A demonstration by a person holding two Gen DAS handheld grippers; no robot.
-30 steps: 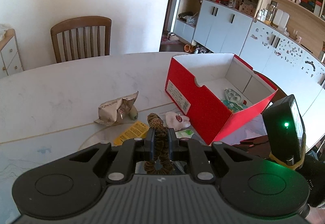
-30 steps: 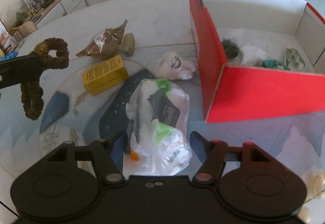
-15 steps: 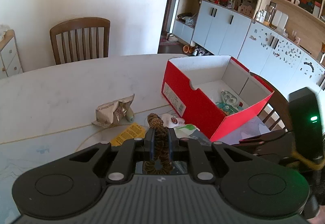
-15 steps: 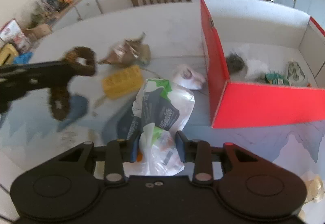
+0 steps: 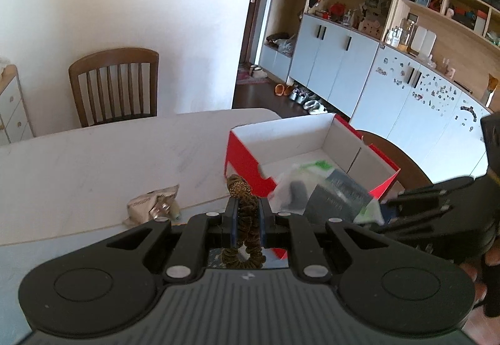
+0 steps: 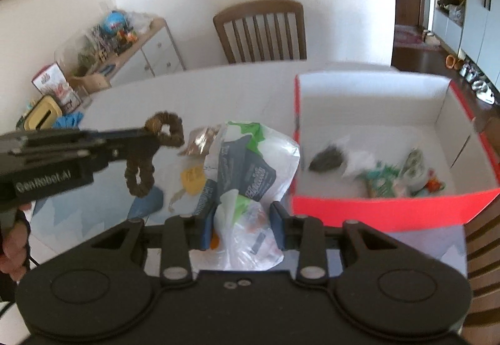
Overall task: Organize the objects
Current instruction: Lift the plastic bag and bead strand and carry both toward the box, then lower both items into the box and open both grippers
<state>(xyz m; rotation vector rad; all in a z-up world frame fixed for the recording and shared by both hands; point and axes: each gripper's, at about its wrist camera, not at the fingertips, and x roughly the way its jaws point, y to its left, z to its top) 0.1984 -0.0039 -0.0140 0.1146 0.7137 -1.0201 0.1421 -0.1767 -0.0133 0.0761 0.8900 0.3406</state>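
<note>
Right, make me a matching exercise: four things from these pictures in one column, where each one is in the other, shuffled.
Things:
1. brown scrunchie
2. plastic bag
3. yellow packet
4. wooden chair

Places:
A. behind the table
B. lying on the table
C. clamped in the left hand-held gripper
D. clamped in the right hand-held gripper

Pairs: 1-C, 2-D, 3-B, 4-A

Open-topped red box, near wall upright
</note>
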